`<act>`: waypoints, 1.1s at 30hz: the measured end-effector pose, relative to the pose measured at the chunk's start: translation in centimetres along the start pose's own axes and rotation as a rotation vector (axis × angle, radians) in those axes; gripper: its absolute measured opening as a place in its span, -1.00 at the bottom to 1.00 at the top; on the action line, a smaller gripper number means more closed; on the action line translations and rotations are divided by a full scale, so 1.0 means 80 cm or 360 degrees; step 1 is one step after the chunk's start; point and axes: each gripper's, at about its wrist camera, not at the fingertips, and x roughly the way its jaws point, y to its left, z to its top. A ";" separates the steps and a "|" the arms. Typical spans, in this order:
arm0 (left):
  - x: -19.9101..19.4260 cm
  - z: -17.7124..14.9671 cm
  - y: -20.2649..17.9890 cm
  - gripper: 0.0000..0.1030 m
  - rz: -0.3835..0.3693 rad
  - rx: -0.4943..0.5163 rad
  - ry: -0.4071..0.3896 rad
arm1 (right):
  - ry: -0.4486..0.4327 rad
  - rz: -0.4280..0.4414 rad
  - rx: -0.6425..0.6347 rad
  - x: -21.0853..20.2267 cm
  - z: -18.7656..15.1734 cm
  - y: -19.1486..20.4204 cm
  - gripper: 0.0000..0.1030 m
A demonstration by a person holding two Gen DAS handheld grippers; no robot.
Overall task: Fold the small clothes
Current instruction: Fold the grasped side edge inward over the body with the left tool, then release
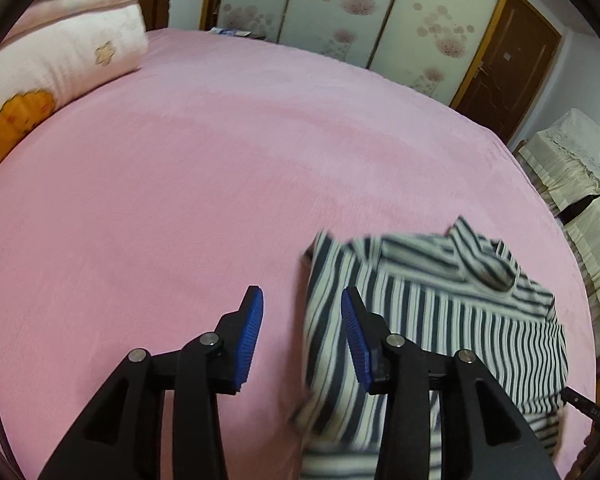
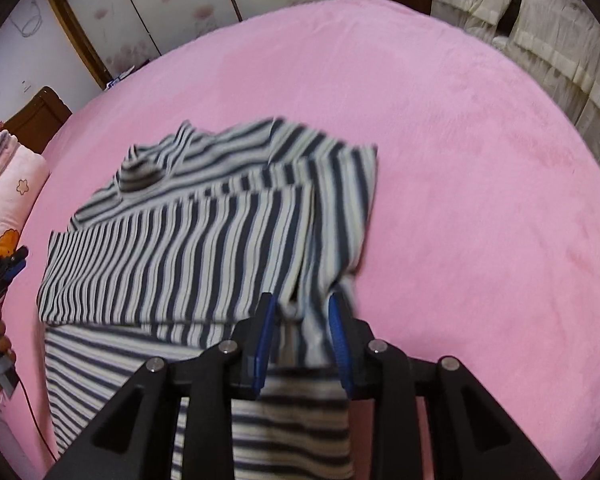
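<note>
A navy-and-white striped shirt lies partly folded on the pink bed, collar at the far end. My left gripper hangs open over the shirt's left edge, and no cloth is pinched between its blue pads. In the right wrist view the shirt shows one sleeve side folded over the body. My right gripper is at the shirt's near right corner. A loose bunch of striped cloth sits between its parted pads, which do not press on it. The left gripper and a hand show at the left edge.
Stacked pink quilts and a pillow lie at the bed's far left. A flowered sliding wardrobe and a brown door stand behind the bed. Cream covered furniture runs along the bed's right side. The pink sheet is bare right of the shirt.
</note>
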 end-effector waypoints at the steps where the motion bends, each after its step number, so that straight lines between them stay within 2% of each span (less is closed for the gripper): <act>1: -0.005 -0.009 0.005 -0.21 0.0005 -0.0019 0.0012 | 0.0005 0.0007 0.0020 0.001 -0.003 -0.001 -0.46; 6: -0.014 -0.064 0.027 -0.19 0.0029 -0.0119 0.0105 | -0.0002 0.0054 0.0089 0.005 -0.005 -0.004 -0.46; 12: -0.001 -0.108 0.019 -0.19 0.0034 -0.0073 0.0216 | -0.0009 0.0075 0.0067 0.003 -0.005 0.004 -0.46; 17: 0.011 -0.115 0.006 -0.19 0.0016 -0.0026 0.0228 | 0.0009 0.0092 0.0164 0.014 -0.006 -0.010 -0.46; 24: 0.032 -0.101 -0.009 -0.19 0.0046 -0.0018 0.0218 | -0.0015 0.0097 0.0221 0.015 -0.008 -0.016 -0.46; 26: 0.036 -0.100 -0.007 -0.29 0.0050 -0.0048 0.0225 | -0.0023 0.0098 0.0218 0.015 -0.007 -0.015 -0.46; 28: 0.041 -0.099 -0.010 -0.74 0.0022 -0.0048 0.0232 | -0.0033 0.0112 0.0198 0.017 -0.005 -0.012 -0.47; 30: 0.039 -0.100 -0.016 -0.79 0.0058 -0.0004 0.0211 | -0.0042 0.0090 0.0159 0.019 -0.004 -0.009 -0.69; 33: 0.035 -0.102 -0.030 -0.83 0.0134 0.0062 0.0164 | -0.0050 0.0062 0.0133 0.019 -0.004 -0.008 -0.80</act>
